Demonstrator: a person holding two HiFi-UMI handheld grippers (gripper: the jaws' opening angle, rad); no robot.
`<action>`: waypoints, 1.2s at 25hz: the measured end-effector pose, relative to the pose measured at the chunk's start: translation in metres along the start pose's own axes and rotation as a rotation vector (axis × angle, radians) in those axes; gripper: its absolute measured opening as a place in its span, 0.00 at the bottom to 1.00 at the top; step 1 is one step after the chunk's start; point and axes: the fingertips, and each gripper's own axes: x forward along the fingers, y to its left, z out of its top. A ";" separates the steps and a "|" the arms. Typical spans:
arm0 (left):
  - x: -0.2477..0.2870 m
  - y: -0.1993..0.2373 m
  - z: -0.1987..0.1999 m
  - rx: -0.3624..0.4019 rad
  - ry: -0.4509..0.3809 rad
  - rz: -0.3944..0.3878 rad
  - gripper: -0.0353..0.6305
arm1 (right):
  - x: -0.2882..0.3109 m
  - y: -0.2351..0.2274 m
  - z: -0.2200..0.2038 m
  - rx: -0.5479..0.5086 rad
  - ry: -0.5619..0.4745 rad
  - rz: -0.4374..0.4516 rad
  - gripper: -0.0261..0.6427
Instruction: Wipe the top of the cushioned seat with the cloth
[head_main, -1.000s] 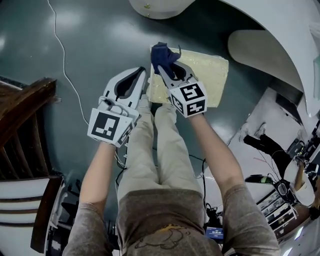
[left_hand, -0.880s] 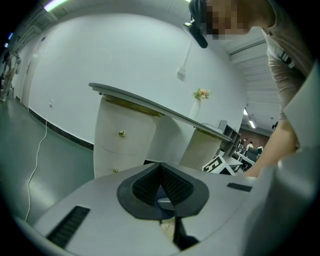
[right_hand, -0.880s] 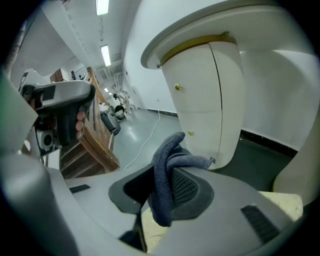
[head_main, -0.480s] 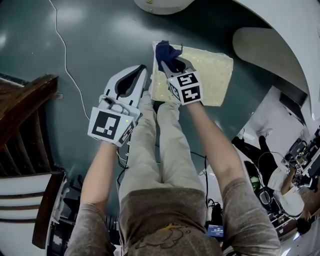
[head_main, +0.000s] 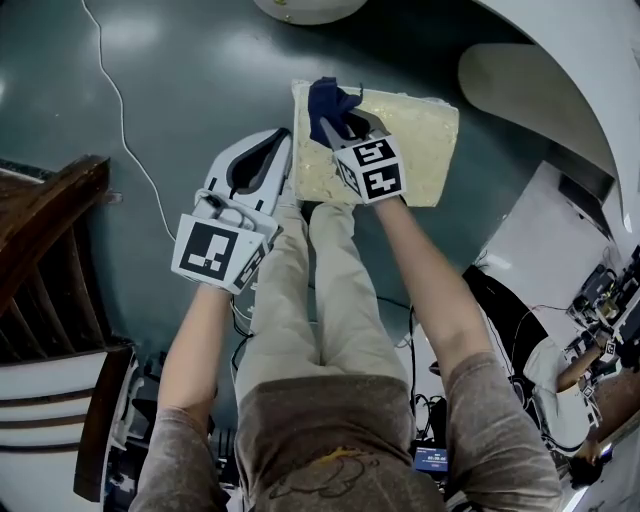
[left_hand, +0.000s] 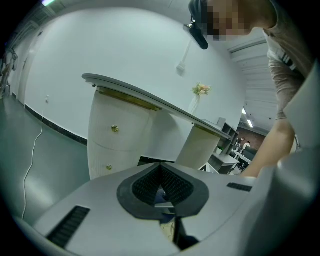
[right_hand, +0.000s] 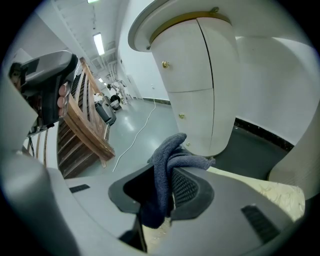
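Right now the right gripper (head_main: 345, 125) is over the far left corner of the cushioned seat (head_main: 410, 140), whose pale yellow top fills the space just beyond the person's knees. Its fingers pinch the dark blue cloth (head_main: 328, 100). In the right gripper view the cloth (right_hand: 167, 155) is bunched between the two ribbed pads, with a fold standing up above the right gripper (right_hand: 167, 175) and a tail hanging below it toward the seat top (right_hand: 270, 192). The cloth lies over that corner close to the seat's left edge, but whether it presses on the cushion cannot be told from these views. The left gripper (head_main: 272, 155) is just beside the seat's left edge, over the grey-green floor (head_main: 150, 60) rather than over the cushion, and well clear of the cloth. In the left gripper view its fingers are pressed together at the tips with nothing between them (left_hand: 161, 177). Past the seat stands a white rounded cabinet (right_hand: 195, 75) with small gold knobs. A thin white cable (head_main: 125, 120) trails across the floor to the left, and a dark wooden frame (head_main: 50, 230) shows at the left edge of the head view.
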 end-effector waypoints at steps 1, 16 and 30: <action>0.000 0.002 -0.001 -0.001 0.001 -0.001 0.08 | 0.002 0.000 -0.001 0.001 0.000 -0.001 0.19; 0.026 -0.029 0.000 0.015 0.016 -0.050 0.08 | -0.049 -0.065 -0.030 0.043 -0.016 -0.072 0.19; 0.047 -0.059 -0.002 0.030 0.055 -0.096 0.08 | -0.108 -0.147 -0.060 0.049 -0.010 -0.176 0.19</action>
